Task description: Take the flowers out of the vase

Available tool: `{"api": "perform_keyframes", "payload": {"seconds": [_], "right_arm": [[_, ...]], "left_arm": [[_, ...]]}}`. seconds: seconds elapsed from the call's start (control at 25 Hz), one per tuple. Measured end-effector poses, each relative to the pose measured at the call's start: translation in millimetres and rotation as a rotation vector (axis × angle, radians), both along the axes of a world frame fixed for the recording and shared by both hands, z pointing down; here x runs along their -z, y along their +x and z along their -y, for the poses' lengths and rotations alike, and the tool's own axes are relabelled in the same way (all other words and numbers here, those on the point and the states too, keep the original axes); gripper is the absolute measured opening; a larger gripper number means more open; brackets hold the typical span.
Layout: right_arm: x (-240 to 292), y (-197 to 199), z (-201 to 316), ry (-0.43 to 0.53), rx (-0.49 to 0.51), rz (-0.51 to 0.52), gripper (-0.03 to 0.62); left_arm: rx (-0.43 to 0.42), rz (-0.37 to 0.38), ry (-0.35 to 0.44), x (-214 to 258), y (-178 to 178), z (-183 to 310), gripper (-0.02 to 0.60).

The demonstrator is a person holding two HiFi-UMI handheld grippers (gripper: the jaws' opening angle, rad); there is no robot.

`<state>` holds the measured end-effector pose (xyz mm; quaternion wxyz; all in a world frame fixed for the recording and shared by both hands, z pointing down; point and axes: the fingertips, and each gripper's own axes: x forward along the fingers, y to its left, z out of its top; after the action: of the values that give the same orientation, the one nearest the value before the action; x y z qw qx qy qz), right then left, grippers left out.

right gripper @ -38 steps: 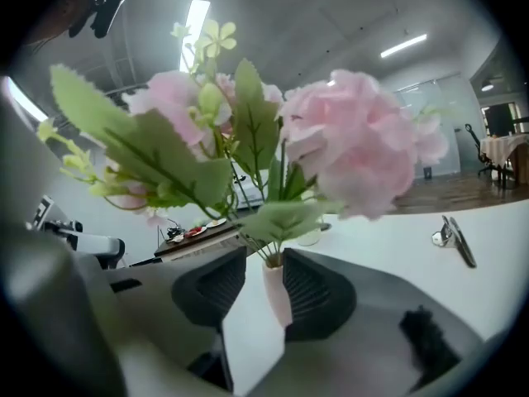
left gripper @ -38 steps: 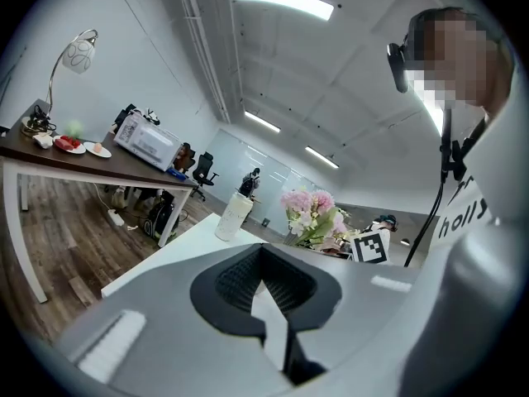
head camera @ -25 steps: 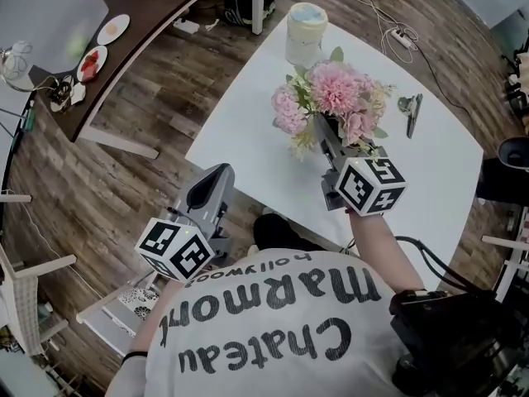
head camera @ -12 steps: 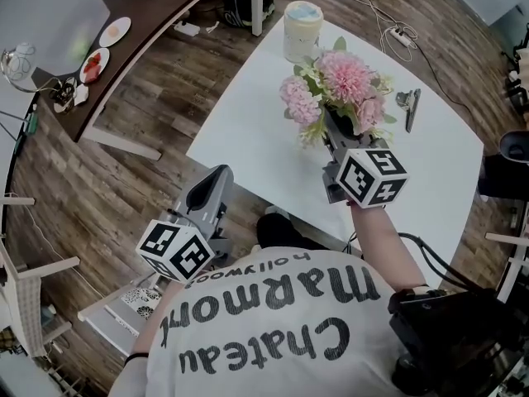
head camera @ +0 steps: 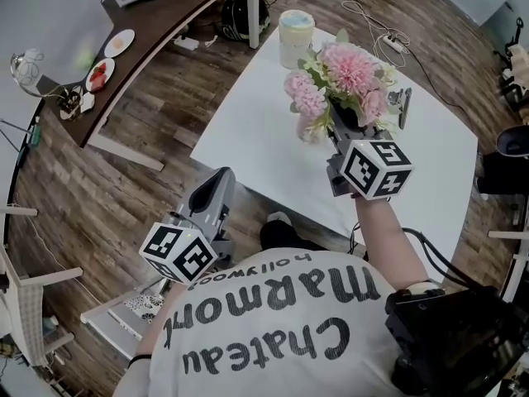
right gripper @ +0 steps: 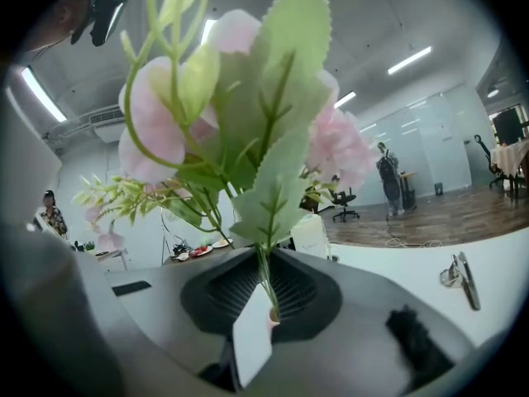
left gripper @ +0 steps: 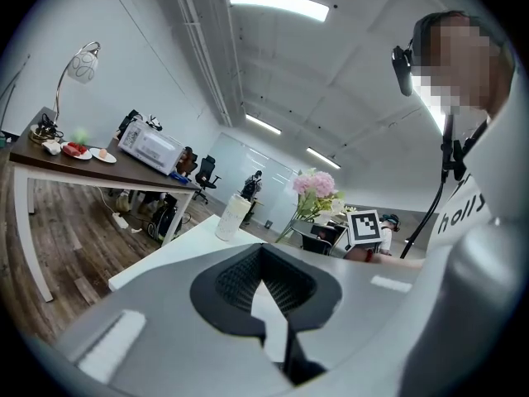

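Observation:
A bouquet of pink flowers [head camera: 343, 73] with green leaves hangs above the white table [head camera: 256, 139]. My right gripper [head camera: 343, 129] is shut on its thin green stems just below the blooms. In the right gripper view the stems [right gripper: 266, 284] run down between the jaws of the right gripper [right gripper: 266, 306], with leaves filling the view. A pale cylindrical vase [head camera: 295, 38] stands at the table's far edge, apart from the flowers. My left gripper [head camera: 215, 187] is shut on nothing, off the table's near left edge above the floor. From the left gripper view the bouquet [left gripper: 318, 190] shows beyond the vase [left gripper: 232, 216].
A metal clip [head camera: 403, 106] lies on the table right of the bouquet. A dark desk [head camera: 157, 35] with plates stands at the far left. Cables run over the wooden floor behind the table. A black object [head camera: 506, 168] stands at the right edge.
My right gripper has risen with the bouquet, which now sits higher and farther up in the head view. The left gripper has barely shifted.

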<state>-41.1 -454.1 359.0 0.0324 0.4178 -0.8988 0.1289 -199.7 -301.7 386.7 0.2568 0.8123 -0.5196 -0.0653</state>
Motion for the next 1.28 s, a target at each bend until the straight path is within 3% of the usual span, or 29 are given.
{"api": "perform_keyframes", "payload": {"seconds": [0.72,0.92,1.28], "right_arm": [[102.0,32.1,-66.4,0.176,-0.073,0.127,0.051],[110.2,41.4,-115.5,0.158,-0.097,0.244,0.048],[65.1,67.9,-181.9,0.041,-0.156,0.187,0.046]], "left_arm": [[-0.054,0.006,0.082,33.3,19.1,-66.2,0.005],[-0.092,-0.01,0.073,27.0,27.4,-84.3,0.005],[-0.228,-0.039,0.043,14.5,64.1,-105.2,0.005]]}}
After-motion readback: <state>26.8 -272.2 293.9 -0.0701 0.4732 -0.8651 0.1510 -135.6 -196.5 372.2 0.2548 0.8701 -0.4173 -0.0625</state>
